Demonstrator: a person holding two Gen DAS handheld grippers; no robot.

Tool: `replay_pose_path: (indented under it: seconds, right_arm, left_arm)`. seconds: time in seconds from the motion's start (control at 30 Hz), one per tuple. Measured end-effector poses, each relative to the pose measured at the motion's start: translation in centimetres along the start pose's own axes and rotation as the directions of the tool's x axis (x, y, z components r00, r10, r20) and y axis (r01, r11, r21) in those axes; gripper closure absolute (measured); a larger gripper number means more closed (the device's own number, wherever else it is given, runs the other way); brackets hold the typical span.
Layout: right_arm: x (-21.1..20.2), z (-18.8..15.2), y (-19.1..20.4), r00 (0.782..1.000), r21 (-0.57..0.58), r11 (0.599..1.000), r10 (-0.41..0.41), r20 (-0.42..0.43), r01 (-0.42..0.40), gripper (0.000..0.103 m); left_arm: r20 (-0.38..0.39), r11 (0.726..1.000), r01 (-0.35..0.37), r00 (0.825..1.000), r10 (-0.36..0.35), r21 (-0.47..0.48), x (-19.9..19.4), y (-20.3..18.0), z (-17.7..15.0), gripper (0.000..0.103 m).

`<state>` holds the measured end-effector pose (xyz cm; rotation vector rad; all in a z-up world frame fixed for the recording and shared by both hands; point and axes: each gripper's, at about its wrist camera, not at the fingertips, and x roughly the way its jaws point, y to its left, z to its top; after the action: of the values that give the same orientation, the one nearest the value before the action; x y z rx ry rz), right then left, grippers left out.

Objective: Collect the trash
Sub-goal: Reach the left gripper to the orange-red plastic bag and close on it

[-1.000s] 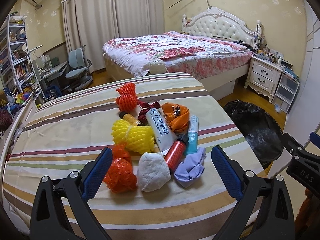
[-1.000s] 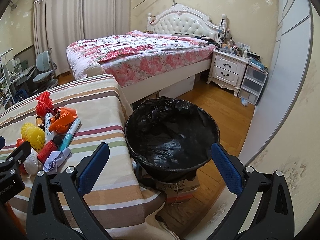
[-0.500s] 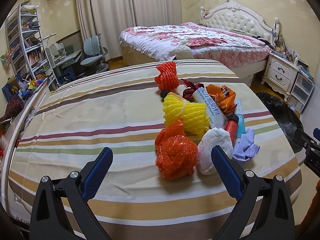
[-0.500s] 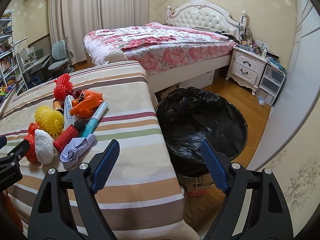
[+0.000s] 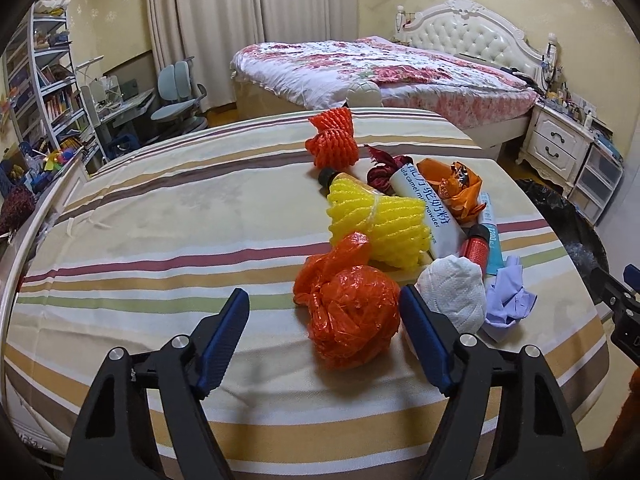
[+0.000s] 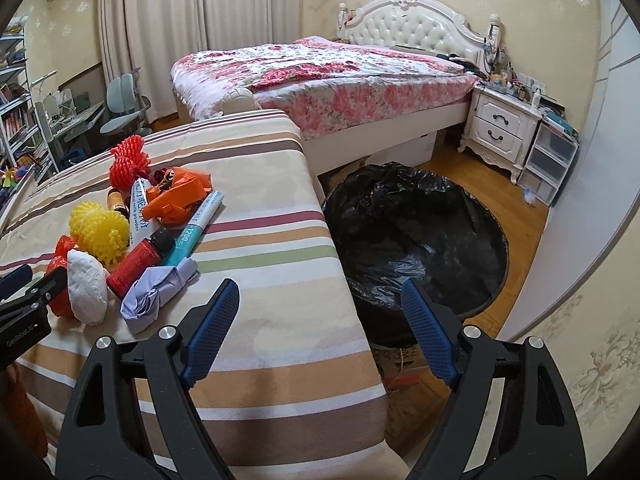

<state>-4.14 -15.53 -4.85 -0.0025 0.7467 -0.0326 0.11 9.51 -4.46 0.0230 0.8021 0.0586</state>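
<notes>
A pile of trash lies on the striped table: an orange plastic bag ball, a white paper wad, yellow foam net, a lilac paper wad, a red bottle and a white tube. My left gripper is open and empty, its right finger beside the orange bag ball. My right gripper is open and empty over the table's right edge, beside the black-lined trash bin. The lilac wad lies to its left.
An orange foam net, an orange wrapper and a teal tube lie further back. A bed stands behind the table, a white nightstand at right, shelves and chairs at far left.
My left gripper has swung left and closed in on the orange bag ball, jaws narrower. My right gripper has swung left from the bin toward the table edge, jaws narrower.
</notes>
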Motion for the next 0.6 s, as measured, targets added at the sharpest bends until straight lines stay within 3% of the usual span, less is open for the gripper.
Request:
replay_pose_path:
  seconds: [0.13,0.23,0.4,0.6]
  right_arm:
    - [0.0,0.1,0.3,1.0,-0.006,1.0,0.005,0.0,-0.005,0.022]
    - [-0.1,0.0,0.6,1.0,-0.01,1.0,0.009,0.001,-0.009,0.022]
    - [-0.3,0.1,1.1,1.0,-0.023,1.0,0.019,0.002,-0.019,0.022]
    - [-1.1,0.2,2.9,0.998,-0.057,0.997,0.059,0.012,-0.058,0.022]
  left_arm:
    - [0.008,1.0,0.002,1.0,-0.002,0.022,0.2,-0.3,-0.1,0.031]
    - [-0.005,0.999,0.033,0.999,-0.033,0.027,0.5,-0.3,-0.3,0.046]
    - [-0.005,0.998,0.053,0.999,-0.053,0.031,0.1,0.0,-0.7,0.055]
    - [-0.003,0.999,0.037,0.999,-0.037,0.002,-0.9,1.6,-1.1,0.055]
